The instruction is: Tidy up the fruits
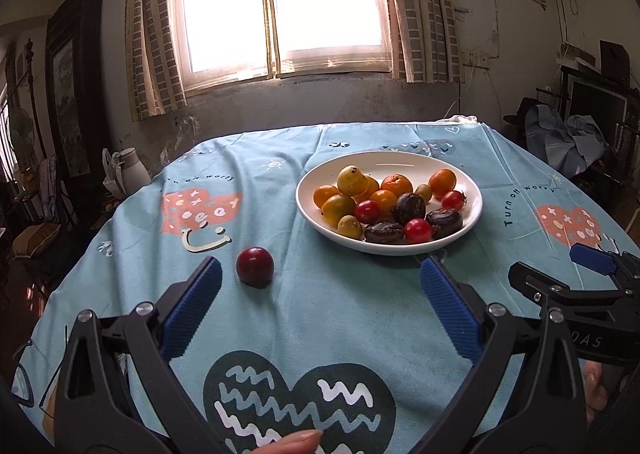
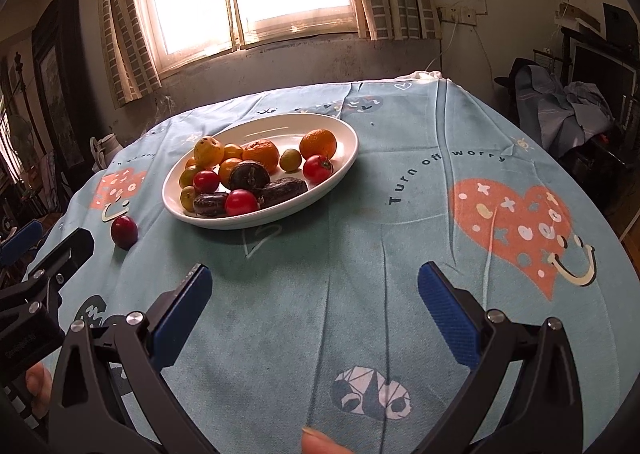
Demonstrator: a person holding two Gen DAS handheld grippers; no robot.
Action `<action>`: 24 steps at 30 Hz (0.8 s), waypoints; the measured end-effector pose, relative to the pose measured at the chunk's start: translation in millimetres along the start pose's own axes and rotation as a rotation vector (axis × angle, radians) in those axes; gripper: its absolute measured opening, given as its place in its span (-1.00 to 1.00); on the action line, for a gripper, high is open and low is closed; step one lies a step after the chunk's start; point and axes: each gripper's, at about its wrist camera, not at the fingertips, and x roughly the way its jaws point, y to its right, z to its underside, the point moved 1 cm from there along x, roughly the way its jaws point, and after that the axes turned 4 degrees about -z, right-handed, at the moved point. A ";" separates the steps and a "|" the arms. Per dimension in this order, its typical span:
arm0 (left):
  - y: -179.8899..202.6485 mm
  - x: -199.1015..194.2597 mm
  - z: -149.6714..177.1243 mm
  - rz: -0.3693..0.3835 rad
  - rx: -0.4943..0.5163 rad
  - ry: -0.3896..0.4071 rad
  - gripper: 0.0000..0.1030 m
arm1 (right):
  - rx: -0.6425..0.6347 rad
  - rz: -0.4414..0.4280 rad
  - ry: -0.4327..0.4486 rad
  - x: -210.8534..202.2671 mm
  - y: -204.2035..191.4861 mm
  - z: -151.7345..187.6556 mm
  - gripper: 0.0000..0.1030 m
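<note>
A white plate (image 1: 384, 161) holds several fruits: oranges (image 1: 396, 183), yellow-green citrus, red cherry tomatoes (image 1: 418, 230) and dark wrinkled passion fruits (image 1: 409, 207). A dark red plum (image 1: 255, 266) lies alone on the cloth left of the plate. My left gripper (image 1: 320, 274) is open and empty, its left finger just left of the plum. My right gripper (image 2: 314, 282) is open and empty, in front of the plate (image 2: 340, 125). The plum (image 2: 124, 232) also shows at the left of the right wrist view.
The round table carries a light blue printed cloth (image 1: 320, 314). A wall with a bright window (image 1: 280, 1) stands behind it. A white kettle (image 1: 128, 169) sits beyond the table's left edge, clutter (image 1: 572, 141) at the right.
</note>
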 end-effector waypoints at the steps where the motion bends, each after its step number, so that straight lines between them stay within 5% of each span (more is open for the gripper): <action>1: 0.7 0.2 0.3 -0.001 0.003 0.001 0.96 | -0.001 0.000 -0.001 0.1 -0.3 0.1 0.97; 24: 3.7 0.9 2.2 0.011 0.016 -0.001 0.96 | -0.007 -0.001 -0.018 4.0 -3.0 2.3 0.97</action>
